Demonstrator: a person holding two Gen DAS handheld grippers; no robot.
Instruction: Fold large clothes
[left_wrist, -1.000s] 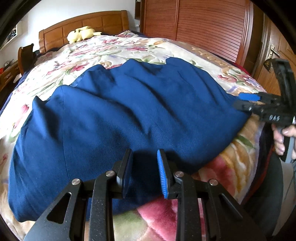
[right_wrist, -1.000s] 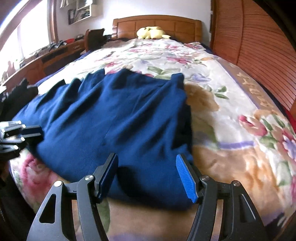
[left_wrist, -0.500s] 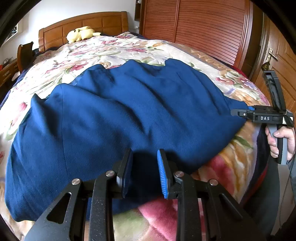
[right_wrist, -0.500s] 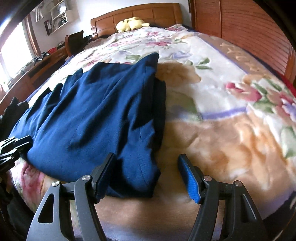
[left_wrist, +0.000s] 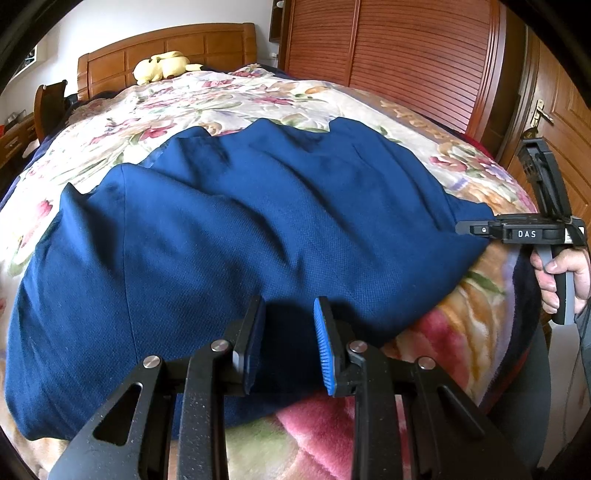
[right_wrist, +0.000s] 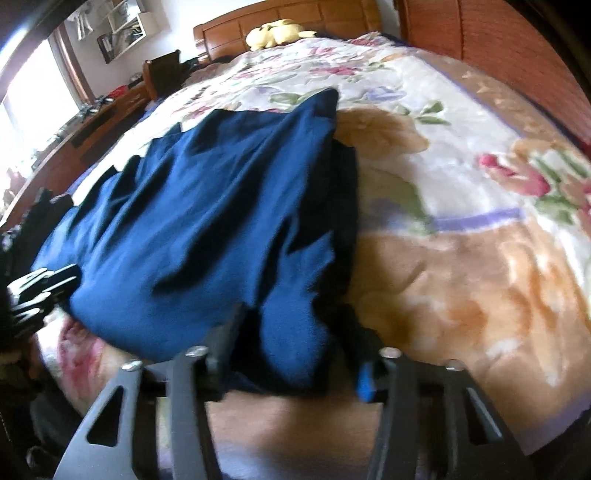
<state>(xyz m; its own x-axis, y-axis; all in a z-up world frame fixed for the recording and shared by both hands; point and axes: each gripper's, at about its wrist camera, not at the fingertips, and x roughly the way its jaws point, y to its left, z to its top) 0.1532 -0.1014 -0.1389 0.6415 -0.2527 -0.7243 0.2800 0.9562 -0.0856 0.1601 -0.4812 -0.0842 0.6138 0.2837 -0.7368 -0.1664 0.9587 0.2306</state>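
Right gripper (right_wrist: 295, 354) has moved in since 0.5 s ago, fingers now straddling the blue garment (left_wrist: 229, 236) corner, grip unclear w/ blur. Left gripper (left_wrist: 290, 343) stays part-open, empty. Plush toy (left_wrist: 162, 68) far back.

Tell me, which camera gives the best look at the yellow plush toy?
The left wrist view. There the plush toy is sharp, lying whole by the headboard at the far end of the bed. The right wrist view also shows it, but the picture is motion-blurred and its shape is smeared.
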